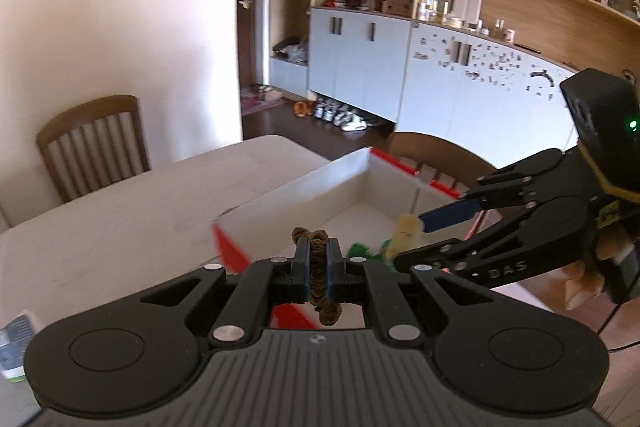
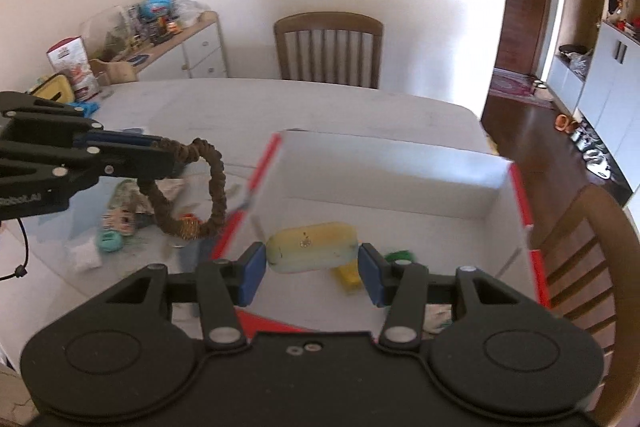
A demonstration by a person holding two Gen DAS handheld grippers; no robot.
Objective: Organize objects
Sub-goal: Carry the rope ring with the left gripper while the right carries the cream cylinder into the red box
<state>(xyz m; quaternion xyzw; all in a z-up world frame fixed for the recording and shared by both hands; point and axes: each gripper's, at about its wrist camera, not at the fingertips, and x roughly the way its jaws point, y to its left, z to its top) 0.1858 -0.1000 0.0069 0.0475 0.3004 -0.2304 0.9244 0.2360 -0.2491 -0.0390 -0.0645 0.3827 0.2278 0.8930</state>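
Both tongs loaded over the box (image 2: 400, 163).
Left tongs (image 1: 318, 259) pinch a brown braided ring (image 2: 208, 187); right tongs (image 2: 312, 273) grip a yellow block (image 2: 310, 247).

A: Count the grippers. B: Two: the left gripper (image 1: 318, 259) and the right gripper (image 2: 311, 267).

A: Things held? B: Two: one brown bracelet (image 2: 214, 183) and one yellowish sponge (image 2: 311, 247).

A: Boxes? B: One white box (image 2: 384, 167) with red edges, on one table (image 2: 320, 107).

A: Inside the box? B: One yellow item (image 2: 349, 277) and one green item (image 2: 400, 255), both blurred.

A: Chairs? B: Two in the right wrist view: one chair (image 2: 328, 49) at the far side and a second chair (image 2: 580, 267) beside the box.

A: Loose things left of the box? B: A small heap, with one teal piece (image 2: 109, 241) clear; the rest cannot be counted.
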